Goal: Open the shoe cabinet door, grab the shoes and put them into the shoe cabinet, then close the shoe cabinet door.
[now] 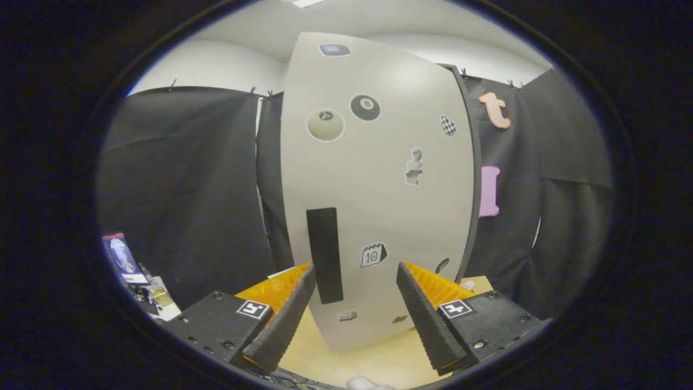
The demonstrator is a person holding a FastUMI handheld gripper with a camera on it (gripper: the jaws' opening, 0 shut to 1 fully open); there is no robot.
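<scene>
Facing the shoe cabinet (379,184), door (373,216) closed flat, stickers scattered across it. Gripper (354,287) spread wide, holding nothing, just short of the door, left finger beside the dark vertical handle (325,254). Fits either a door awaiting opening or one closed again. Wooden tabletop (357,360) beneath.
</scene>
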